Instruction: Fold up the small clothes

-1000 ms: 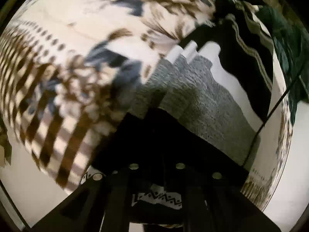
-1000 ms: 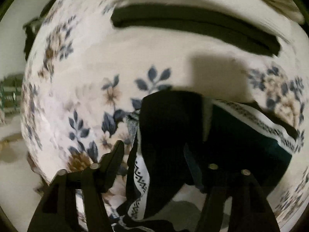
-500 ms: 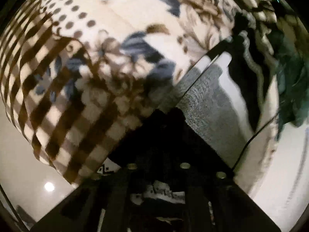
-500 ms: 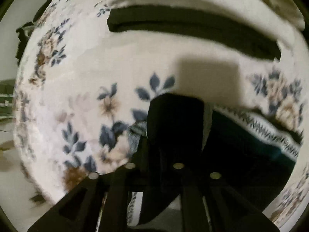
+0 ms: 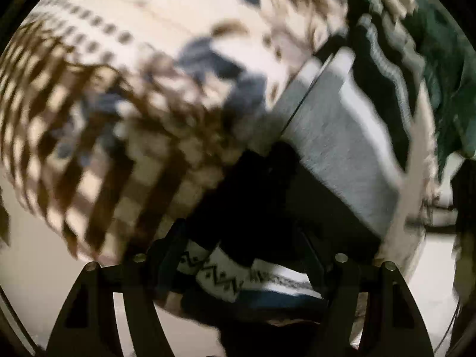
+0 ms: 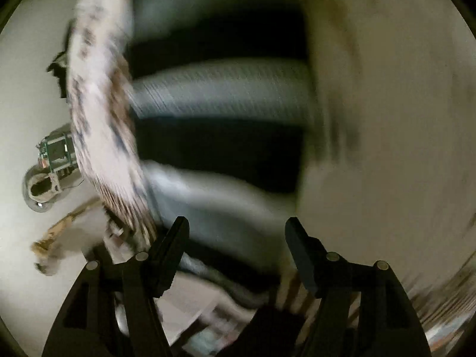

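Note:
In the left wrist view a dark garment with a white zigzag band (image 5: 226, 276) lies folded on the floral blanket (image 5: 166, 68). My left gripper (image 5: 241, 238) hangs just over it with its jaws opening; the cloth lies between the fingers, which do not press on it. A grey folded piece (image 5: 336, 148) lies to its right. The right wrist view is heavily blurred. There my right gripper (image 6: 238, 226) has its jaws opening with nothing between them, above a blurred pile of grey and black clothes (image 6: 220, 101).
More dark green and striped clothes (image 5: 440, 83) are heaped at the blanket's far right. In the right wrist view the blanket's edge (image 6: 98, 119) runs down the left, with pale floor and a small electronic device (image 6: 53, 154) beyond it. A cream surface (image 6: 386, 119) fills the right.
Both grippers held the dark garment shut and now stand spread. The right gripper has swung quickly away from it to above the grey and black pile. The left gripper has sunk slightly.

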